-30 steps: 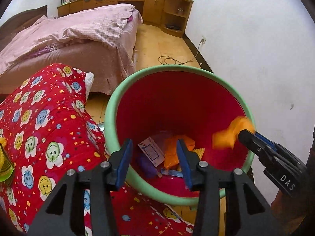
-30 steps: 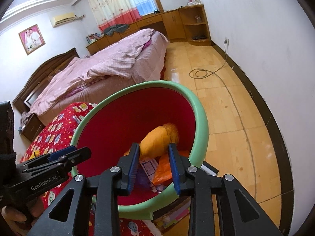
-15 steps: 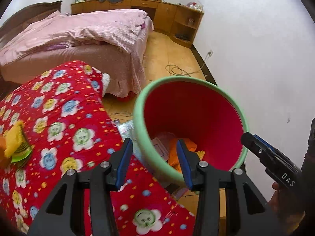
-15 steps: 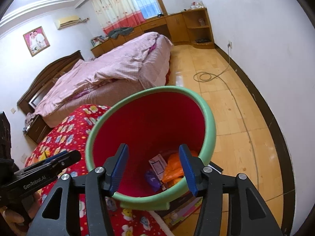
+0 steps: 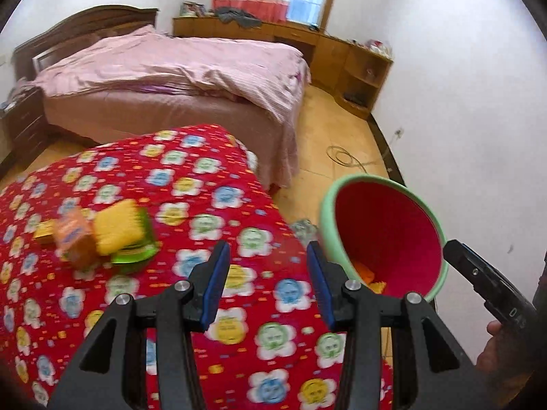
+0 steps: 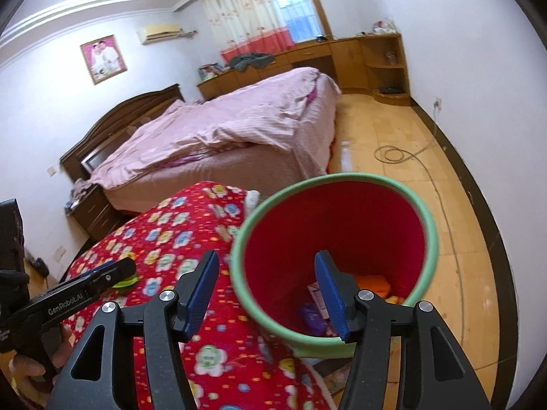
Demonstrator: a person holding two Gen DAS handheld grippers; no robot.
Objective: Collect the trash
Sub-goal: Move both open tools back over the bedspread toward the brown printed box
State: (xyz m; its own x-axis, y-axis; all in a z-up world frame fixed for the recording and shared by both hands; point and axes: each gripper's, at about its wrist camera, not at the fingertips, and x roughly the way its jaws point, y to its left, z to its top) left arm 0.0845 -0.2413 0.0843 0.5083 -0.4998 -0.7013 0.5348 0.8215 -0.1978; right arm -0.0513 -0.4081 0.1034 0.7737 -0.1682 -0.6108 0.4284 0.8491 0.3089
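Observation:
A red bin with a green rim (image 5: 327, 218) stands beside a table under a red flowered cloth (image 5: 191, 184). In the right wrist view the bin (image 6: 342, 178) holds orange wrappers (image 6: 372, 282) and a purple packet (image 6: 311, 314). My right gripper (image 6: 266, 290) hovers above the bin's near rim, its jaws opening with nothing between them. My left gripper (image 5: 268, 283) is open and empty over the cloth. A blurred heap of trash lies left of it: an orange packet (image 5: 73, 239), a yellow piece (image 5: 116, 230) and a green wrapper (image 5: 136, 256).
A bed with pink bedding (image 5: 177, 68) fills the room behind the table. Wooden cabinets (image 5: 355, 65) line the far wall. A coiled cable (image 6: 393, 153) lies on the tiled floor, and a white wall (image 5: 461, 102) rises close to the bin's right.
The right gripper let go of an orange wad into the bin and its jaws spread. Both grippers rose and swung left from the bin toward the cloth, bringing the trash heap into the left view.

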